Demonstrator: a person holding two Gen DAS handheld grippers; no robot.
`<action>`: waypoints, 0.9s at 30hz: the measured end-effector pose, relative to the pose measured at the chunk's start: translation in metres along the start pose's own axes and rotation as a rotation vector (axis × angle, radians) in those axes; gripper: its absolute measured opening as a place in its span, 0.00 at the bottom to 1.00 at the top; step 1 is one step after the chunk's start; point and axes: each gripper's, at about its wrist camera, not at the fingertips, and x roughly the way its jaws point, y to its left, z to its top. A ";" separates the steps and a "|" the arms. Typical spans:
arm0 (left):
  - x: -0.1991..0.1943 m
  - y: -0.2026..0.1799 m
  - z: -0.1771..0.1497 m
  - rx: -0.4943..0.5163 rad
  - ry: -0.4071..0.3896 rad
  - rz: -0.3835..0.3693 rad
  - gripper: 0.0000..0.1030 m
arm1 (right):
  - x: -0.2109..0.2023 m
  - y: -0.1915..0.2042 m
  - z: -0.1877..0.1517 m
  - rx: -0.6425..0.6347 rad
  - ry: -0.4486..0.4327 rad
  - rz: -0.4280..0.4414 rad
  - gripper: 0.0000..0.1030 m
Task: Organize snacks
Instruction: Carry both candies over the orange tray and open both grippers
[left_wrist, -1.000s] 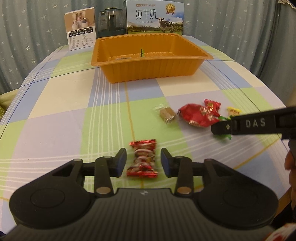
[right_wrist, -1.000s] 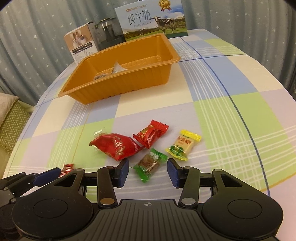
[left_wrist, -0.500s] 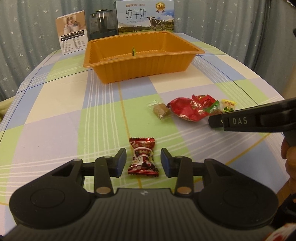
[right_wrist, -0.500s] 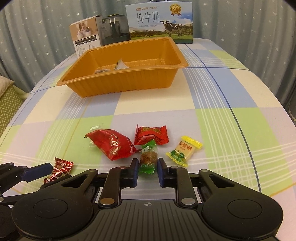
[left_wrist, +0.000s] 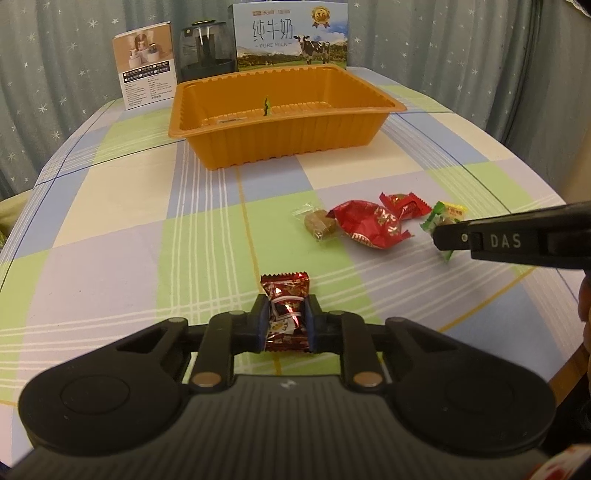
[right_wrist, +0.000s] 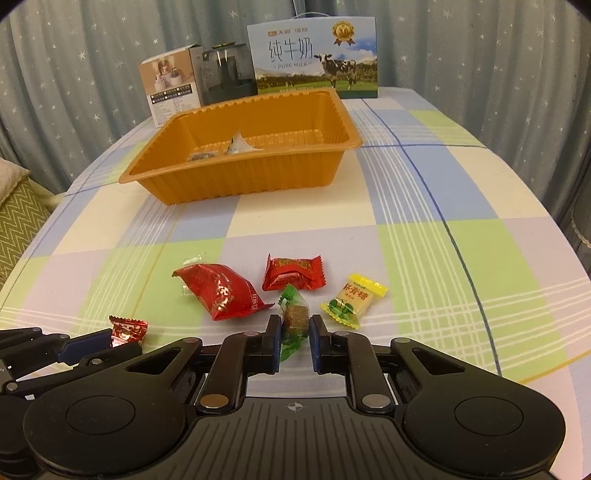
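Left tongs (left_wrist: 286, 325): closed on the dark red foil candy (left_wrist: 285, 312). The pads press the wrapper's two long sides, and the candy's long axis runs straight ahead, away from the tongs. Its far end projects past the fingertips; whether it is clear of the table (left_wrist: 110, 229) cannot be told.

Right tongs (right_wrist: 293, 338): closed around the green-wrapped brown candy (right_wrist: 294, 319), again with the long axis pointing forward. The left pad touches the candy; a narrow gap may remain at the right pad, so the grip is judged light.

Just beyond the right tongs lie the loose items: large red packet (right_wrist: 221, 290) to the left, small red candy (right_wrist: 293, 273) directly ahead, yellow candy (right_wrist: 354, 300) to the right. A clear-wrapped brown candy (left_wrist: 319, 223) lies beside the large red packet on its left side.

Farther back, well apart from all of these, stands the orange tray (right_wrist: 236, 181), already holding a couple of wrappers. It lies ahead of both tongs, slightly left of the right pair, and roughly equally far from each. Judged next move: lift and carry forward over the near wall

Behind the tray: a milk carton (right_wrist: 314, 55), a small box (right_wrist: 171, 86)
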 end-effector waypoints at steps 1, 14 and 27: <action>-0.001 0.001 0.001 -0.003 -0.002 0.000 0.18 | -0.002 0.000 0.000 0.001 -0.006 0.001 0.15; -0.022 0.010 0.028 -0.063 -0.047 -0.008 0.18 | -0.028 0.007 0.015 -0.004 -0.064 0.017 0.15; -0.029 0.016 0.064 -0.108 -0.069 -0.034 0.18 | -0.042 0.009 0.041 -0.035 -0.100 0.025 0.15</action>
